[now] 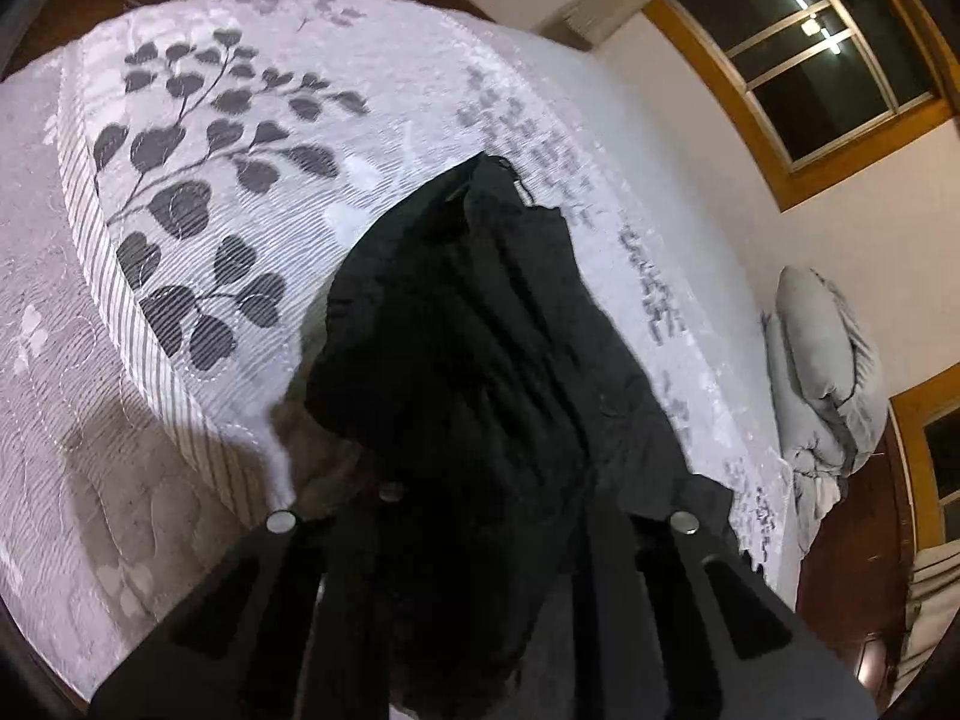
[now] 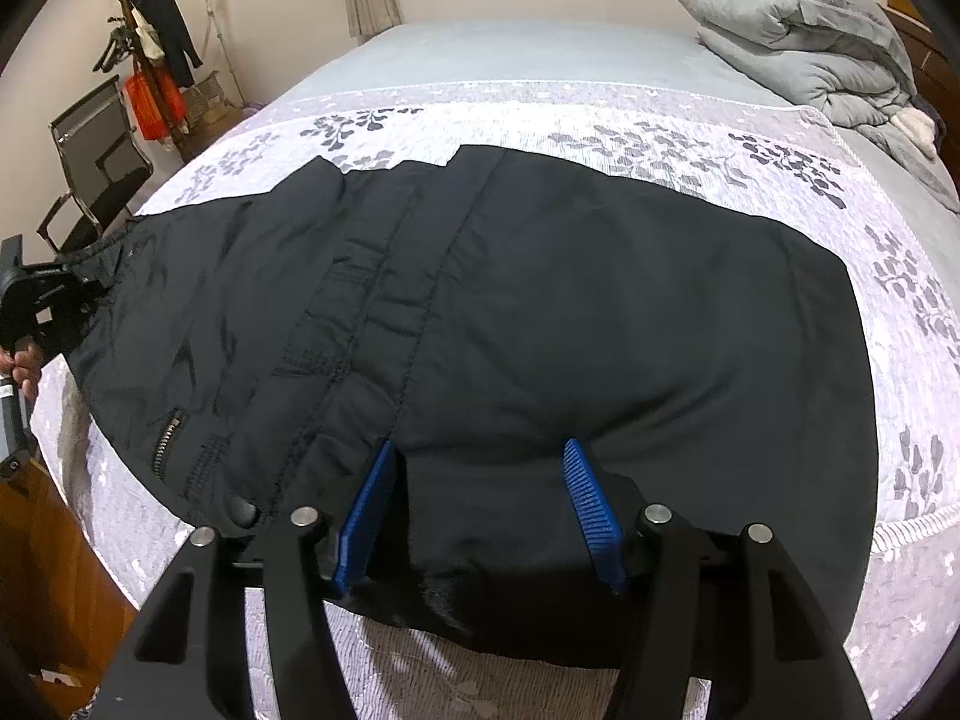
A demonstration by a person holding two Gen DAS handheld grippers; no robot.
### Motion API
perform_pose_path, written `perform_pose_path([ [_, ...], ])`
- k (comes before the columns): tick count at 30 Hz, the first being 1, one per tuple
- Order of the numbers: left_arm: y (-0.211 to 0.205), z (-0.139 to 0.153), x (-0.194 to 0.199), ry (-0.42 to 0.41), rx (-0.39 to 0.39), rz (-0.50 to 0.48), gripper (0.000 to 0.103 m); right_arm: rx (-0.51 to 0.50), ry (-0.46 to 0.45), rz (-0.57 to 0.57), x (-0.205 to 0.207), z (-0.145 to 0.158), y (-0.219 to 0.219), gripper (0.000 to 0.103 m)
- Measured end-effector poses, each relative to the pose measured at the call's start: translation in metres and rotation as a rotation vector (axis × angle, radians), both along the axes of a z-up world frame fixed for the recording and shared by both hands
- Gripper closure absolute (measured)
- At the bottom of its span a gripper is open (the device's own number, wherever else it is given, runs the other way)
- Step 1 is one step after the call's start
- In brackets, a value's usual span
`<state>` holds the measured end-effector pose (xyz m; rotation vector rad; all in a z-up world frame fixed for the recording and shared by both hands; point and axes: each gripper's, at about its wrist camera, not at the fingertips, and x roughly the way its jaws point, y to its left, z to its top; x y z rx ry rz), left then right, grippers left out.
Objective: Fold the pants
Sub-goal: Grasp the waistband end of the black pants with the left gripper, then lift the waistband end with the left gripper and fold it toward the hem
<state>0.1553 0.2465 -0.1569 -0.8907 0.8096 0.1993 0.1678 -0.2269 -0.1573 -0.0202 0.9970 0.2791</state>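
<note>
Black pants (image 2: 540, 312) on bed (image 2: 600, 114); left hand-held gripper (image 1: 480, 540) clamped on pants, right hand-held gripper (image 2: 480, 510) apart

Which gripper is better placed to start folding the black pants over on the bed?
Probably the left gripper: it is already shut on the waist end of the black padded pants. The right gripper straddles the near edge, blue pads apart.
</note>
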Motion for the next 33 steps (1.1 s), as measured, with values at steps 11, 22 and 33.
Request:
perform_pose_path([
  [11, -0.091, 0.086, -0.014, -0.218, 0.269, -0.229, 0.091, 0.048, -0.01, -0.006, -0.001, 0.006, -0.006, 0.044],
  [22, -0.223, 0.103, -0.01, -0.289, 0.416, -0.582, 0.089, 0.088, -0.007, -0.021, -0.001, 0.007, -0.017, 0.044],
  [33, -0.289, 0.059, 0.002, -0.205, 0.535, -0.707, 0.088, 0.04, -0.004, -0.131, 0.006, 0.01, -0.025, 0.044],
])
